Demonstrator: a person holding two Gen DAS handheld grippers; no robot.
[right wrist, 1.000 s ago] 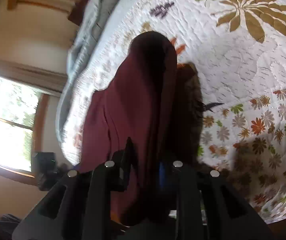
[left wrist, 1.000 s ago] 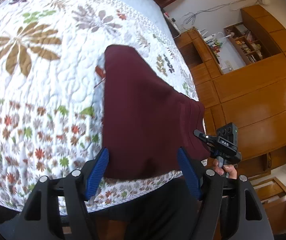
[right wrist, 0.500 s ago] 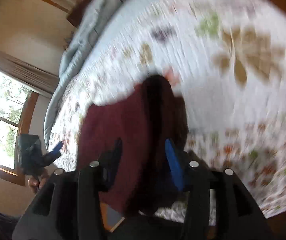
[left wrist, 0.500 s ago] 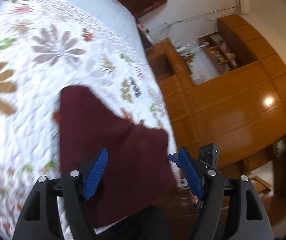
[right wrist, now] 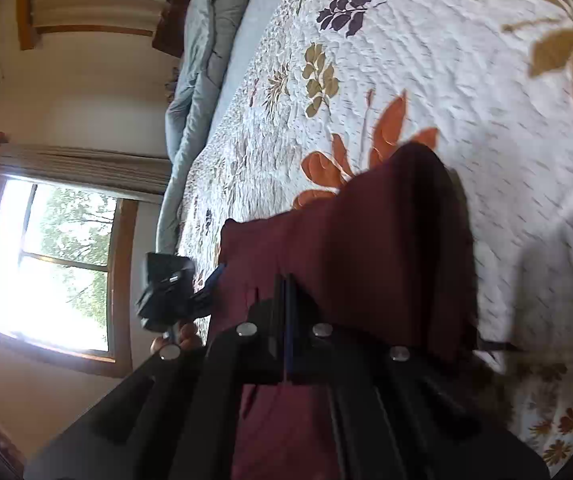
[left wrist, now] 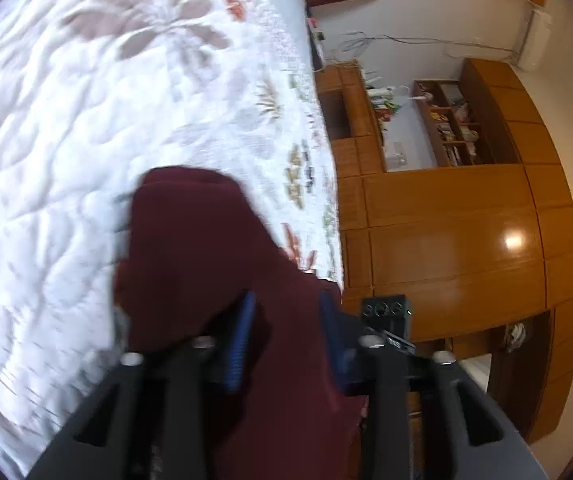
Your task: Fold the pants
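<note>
Room: honey-coloured wooden wardrobe wall with open shelves [left wrist: 446, 216] beyond the bed's far side in the left view; a bright wood-framed window [right wrist: 54, 268] and a rumpled pale-blue duvet [right wrist: 202, 64] in the right view.
Surface: white quilted bedspread printed with leaves and flowers [right wrist: 426, 72], covering the bed.
Change: half a second ago both pairs of blue pads stood wide apart with the cloth lying flat between them; now the left pair has narrowed and the right pair has come together on the fabric — the cloth has bunched up toward both cameras.
Garment: dark maroon folded pants [left wrist: 206, 248] near the bed's near edge, by its corner on the wardrobe side, the far end resting on the quilt.
Left gripper [left wrist: 284, 344]: pads part-way closed with maroon cloth filling the gap; motion blur — cannot tell whether they pinch it.
Right gripper [right wrist: 285, 320]: pads pressed together, clamped on a fold of the pants.
</note>
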